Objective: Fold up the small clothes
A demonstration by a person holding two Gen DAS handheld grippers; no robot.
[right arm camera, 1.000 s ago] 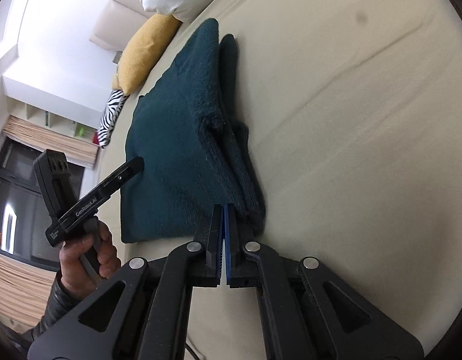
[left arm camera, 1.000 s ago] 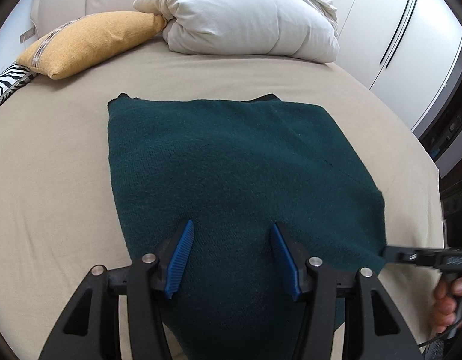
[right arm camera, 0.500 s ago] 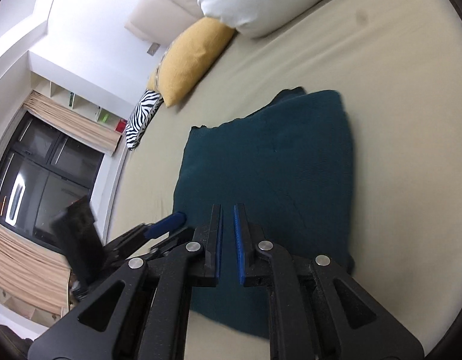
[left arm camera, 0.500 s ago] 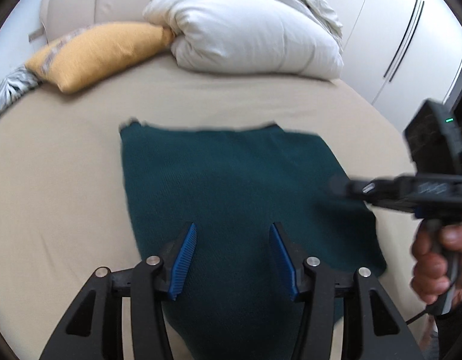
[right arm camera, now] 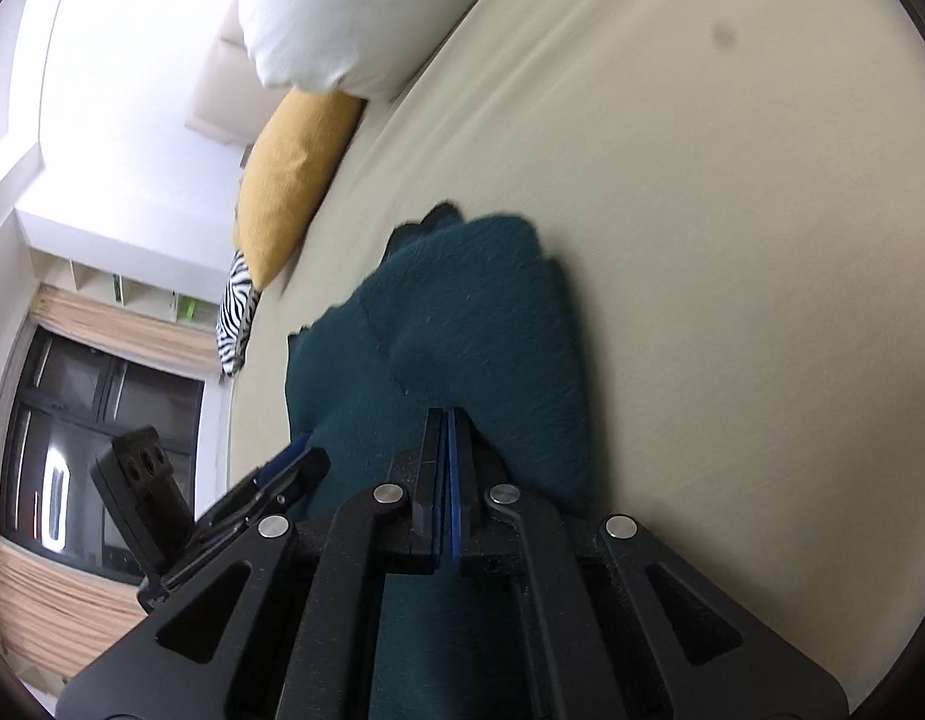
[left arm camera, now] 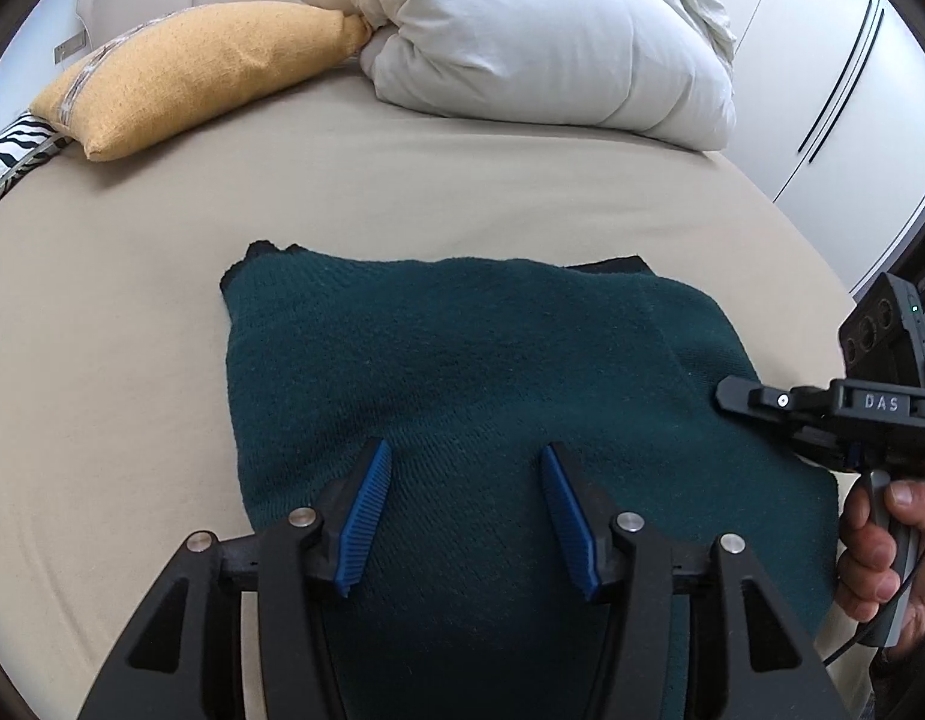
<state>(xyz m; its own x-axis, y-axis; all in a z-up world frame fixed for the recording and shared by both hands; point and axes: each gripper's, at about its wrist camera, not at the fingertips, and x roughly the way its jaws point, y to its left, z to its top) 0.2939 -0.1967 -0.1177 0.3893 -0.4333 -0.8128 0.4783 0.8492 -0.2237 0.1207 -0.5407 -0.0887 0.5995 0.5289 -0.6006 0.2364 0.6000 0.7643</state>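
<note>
Dark green garment (left arm camera: 462,384) lies part-folded on the bed (left arm camera: 102,360); left tongs (left arm camera: 462,510) gape empty above its near edge, right tongs (right arm camera: 447,462) are closed, empty; advise gripping both near corners evenly before folding.

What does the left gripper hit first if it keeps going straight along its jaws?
Likely the dark green knit garment lying on the bed; the left gripper points down at it with open, empty jaws. Depth unclear.

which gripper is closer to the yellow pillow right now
Left. The left gripper hangs open over the near-middle of the green garment, facing the yellow pillow. The right gripper, shut, is over the garment's far side from it.
</note>
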